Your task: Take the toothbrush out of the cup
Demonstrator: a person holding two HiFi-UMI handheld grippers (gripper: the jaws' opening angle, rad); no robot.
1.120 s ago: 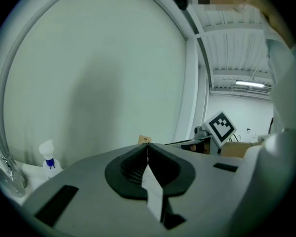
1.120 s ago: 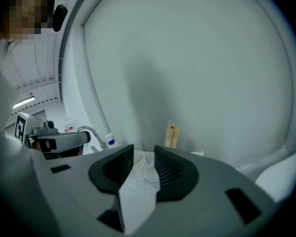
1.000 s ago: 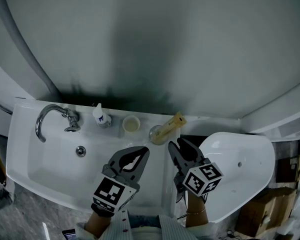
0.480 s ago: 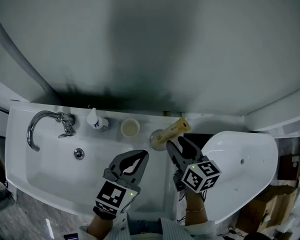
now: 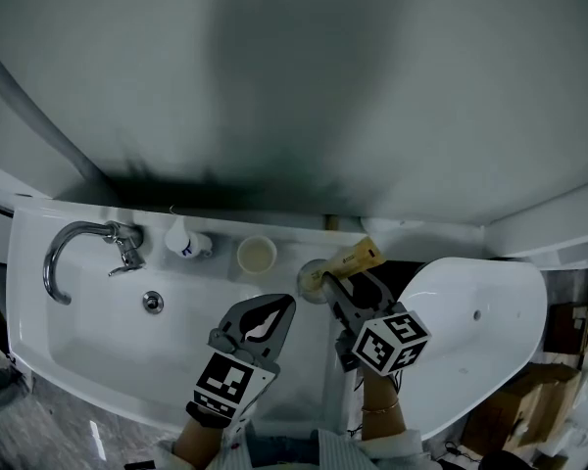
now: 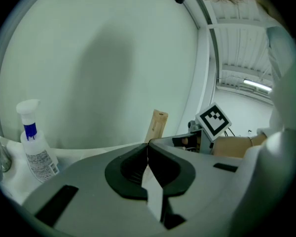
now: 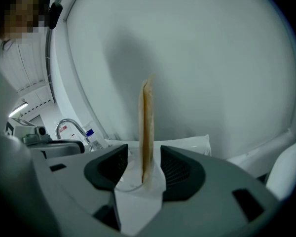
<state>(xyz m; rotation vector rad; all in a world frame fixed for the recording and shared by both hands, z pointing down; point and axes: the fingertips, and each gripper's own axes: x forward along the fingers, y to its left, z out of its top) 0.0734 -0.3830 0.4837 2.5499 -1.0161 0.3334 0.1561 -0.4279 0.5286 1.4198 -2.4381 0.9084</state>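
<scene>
A toothbrush in a tan wrapper [image 5: 355,258] [image 7: 147,127] leans out of a clear glass cup [image 5: 307,280] [image 7: 130,179] on the sink's back ledge. My right gripper [image 5: 348,284] [image 7: 144,154] has reached it. Its jaws are opening and stand on either side of the wrapper, and the pads do not press on it. My left gripper [image 5: 286,302] [image 6: 148,144] hovers over the basin just left of the cup, shut with nothing in it. In the left gripper view the toothbrush [image 6: 157,125] rises just behind the shut tips.
The white sink [image 5: 108,331] carries a chrome faucet [image 5: 73,248] at the left. A spray bottle [image 5: 184,241] [image 6: 34,147] and a small cream cup [image 5: 257,254] stand on the ledge. A white oval toilet lid [image 5: 480,331] lies to the right. A wall rises close behind the ledge.
Both grippers moved toward the back ledge. The right gripper's jaws, formerly short of the cup, now stand on either side of the toothbrush.
</scene>
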